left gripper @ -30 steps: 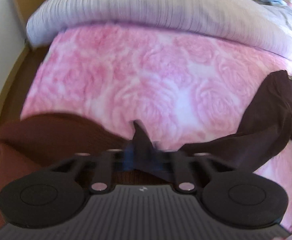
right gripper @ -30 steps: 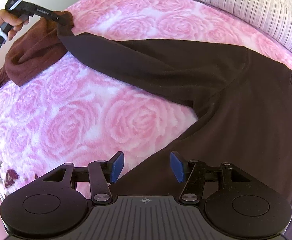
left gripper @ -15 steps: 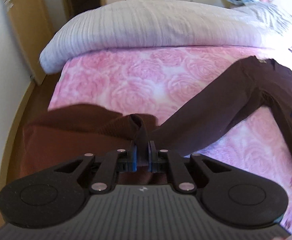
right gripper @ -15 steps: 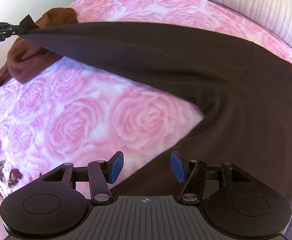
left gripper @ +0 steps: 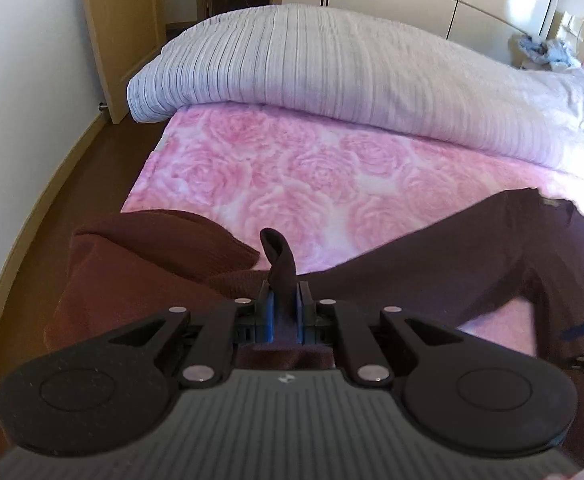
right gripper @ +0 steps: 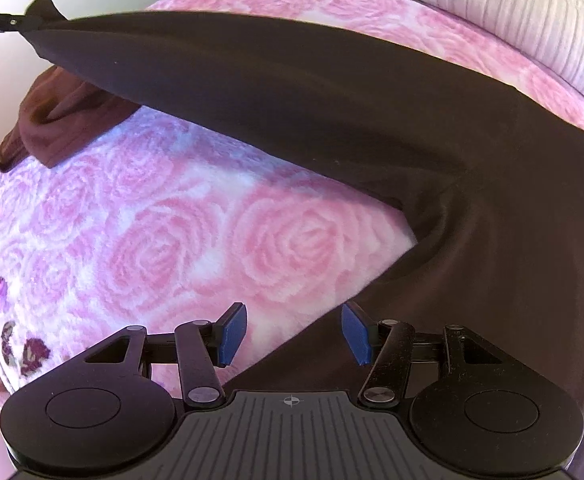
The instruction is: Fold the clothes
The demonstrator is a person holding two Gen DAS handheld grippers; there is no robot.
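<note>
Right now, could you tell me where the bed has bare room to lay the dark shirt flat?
Free: the pink rose blanket between the striped duvet and the stretched sleeve. Crowded: the corner holding the reddish-brown sweater, and where the dark shirt lies.

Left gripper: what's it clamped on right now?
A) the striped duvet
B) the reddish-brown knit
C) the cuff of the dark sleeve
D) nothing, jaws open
C. The left gripper has its blue pads closed on the end of the dark sleeve, which stretches away taut toward the shirt body.
</note>
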